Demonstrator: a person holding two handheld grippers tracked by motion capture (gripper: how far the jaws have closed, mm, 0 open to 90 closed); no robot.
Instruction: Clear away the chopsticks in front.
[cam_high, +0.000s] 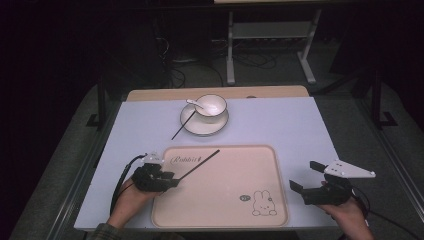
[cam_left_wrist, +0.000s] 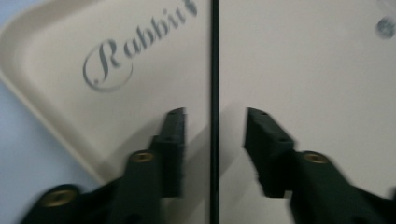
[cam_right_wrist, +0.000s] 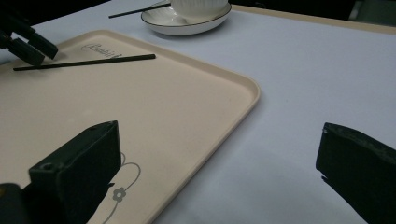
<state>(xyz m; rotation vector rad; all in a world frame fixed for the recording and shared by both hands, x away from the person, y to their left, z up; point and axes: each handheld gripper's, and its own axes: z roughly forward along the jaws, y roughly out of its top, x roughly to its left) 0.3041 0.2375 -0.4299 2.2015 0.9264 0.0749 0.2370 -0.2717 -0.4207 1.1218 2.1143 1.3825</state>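
A long, thin black chopstick (cam_high: 199, 164) lies flat on a big cream tray (cam_high: 235, 215). One end points up toward the far edge of the tray, and the other end lies by the left gripper (cam_high: 172, 180). In the left gripper view the chopstick (cam_left_wrist: 214, 93) runs straight up the middle, right between the two black jaws. The jaws stand about half open, with a gap on each side of the stick, so they do not pinch it. The word "Rabbit" (cam_left_wrist: 135, 46) is written on the tray just beside the stick.

The right gripper (cam_high: 302, 179) rests over the counter (cam_high: 300, 130), just past the right edge of the tray. Its jaws are wide open and hold nothing. In the right gripper view its jaws stand far apart, one over the tray (cam_right_wrist: 163, 116) and one over the pale counter (cam_right_wrist: 303, 84).

A little bunny drawing (cam_high: 263, 204) sits in the near right corner of the tray.

Farther back on the counter is a white plate (cam_high: 190, 125) with a white bowl (cam_high: 211, 105) on it. A white spoon (cam_high: 194, 103) leans in the bowl. A second black chopstick (cam_high: 184, 124) rests with one end on the plate's rim and the other end down on the counter. It is well apart from the tray.
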